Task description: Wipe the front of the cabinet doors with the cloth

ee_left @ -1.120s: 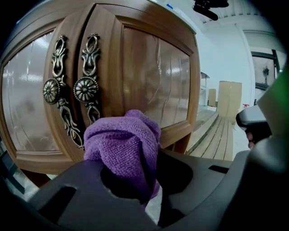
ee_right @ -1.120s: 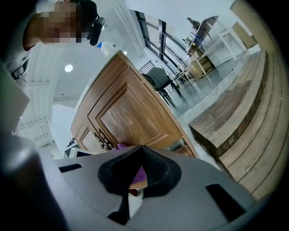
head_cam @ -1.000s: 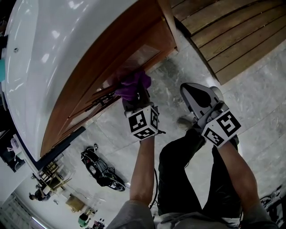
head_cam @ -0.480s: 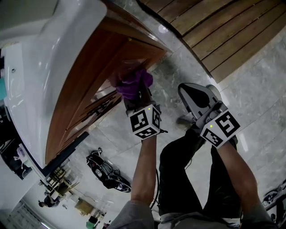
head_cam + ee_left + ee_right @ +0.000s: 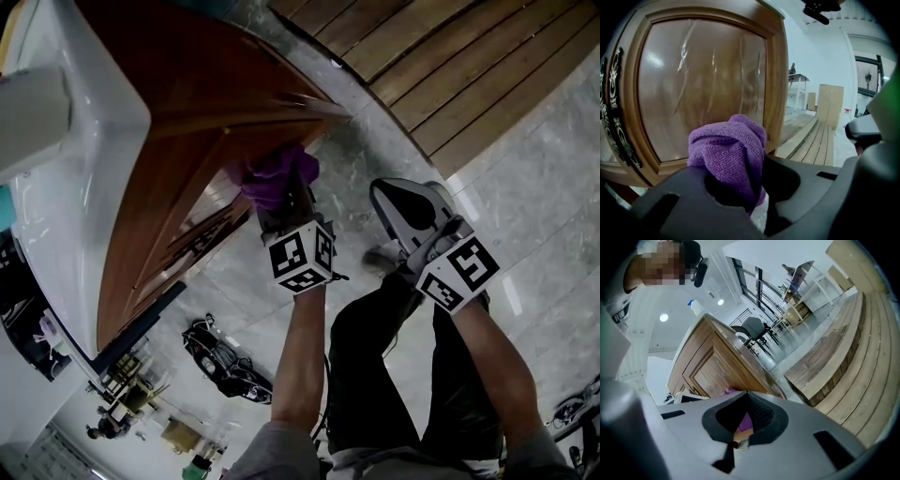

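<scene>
A bunched purple cloth (image 5: 277,178) (image 5: 730,152) is pinched in my left gripper (image 5: 284,199), whose jaws are shut on it. The cloth presses against the lower part of the brown wooden cabinet door (image 5: 202,150) (image 5: 701,89), over its framed glossy panel near the bottom rail. In the head view my right gripper (image 5: 405,208) hangs to the right of the left one, away from the cabinet, over the floor. Its jaws are closed with nothing between them (image 5: 746,425). A sliver of the cloth (image 5: 746,420) shows past the right jaws.
A white countertop (image 5: 66,178) tops the cabinet. Dark ornate metal trim (image 5: 616,117) runs down the door's left side. Grey marble floor (image 5: 525,187) lies below, with a wooden slatted platform (image 5: 450,66) to the right. The person's dark-trousered legs (image 5: 394,375) stand close behind.
The head view has tilted, so the cabinet front shows more fully. The left gripper with the cloth stays pressed on the door, shifted only slightly. The right gripper has barely moved.
</scene>
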A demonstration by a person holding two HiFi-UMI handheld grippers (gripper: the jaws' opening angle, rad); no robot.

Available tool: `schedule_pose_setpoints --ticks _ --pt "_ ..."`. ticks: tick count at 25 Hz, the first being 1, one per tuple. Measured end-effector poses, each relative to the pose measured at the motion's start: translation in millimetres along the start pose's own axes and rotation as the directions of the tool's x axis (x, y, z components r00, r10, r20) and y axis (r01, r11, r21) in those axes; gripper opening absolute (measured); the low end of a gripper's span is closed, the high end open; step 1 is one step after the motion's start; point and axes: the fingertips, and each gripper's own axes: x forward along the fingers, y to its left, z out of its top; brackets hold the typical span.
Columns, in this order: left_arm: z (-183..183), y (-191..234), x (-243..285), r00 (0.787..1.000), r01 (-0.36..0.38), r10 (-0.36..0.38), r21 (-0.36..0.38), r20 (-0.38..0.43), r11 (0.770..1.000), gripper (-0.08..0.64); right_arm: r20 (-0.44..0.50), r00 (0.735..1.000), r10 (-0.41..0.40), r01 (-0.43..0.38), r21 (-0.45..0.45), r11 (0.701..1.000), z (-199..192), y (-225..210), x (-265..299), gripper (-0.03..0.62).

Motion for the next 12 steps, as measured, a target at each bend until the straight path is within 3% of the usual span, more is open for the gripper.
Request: schedule_pose_setpoints --ticks 12 --pt "13 -43 22 1.000 0.011 -0.012 -0.041 -0.029 0.999 0.072 0.002 0.999 -0.034 0.034 0.028 0.999 24 -37 -28 0.009"
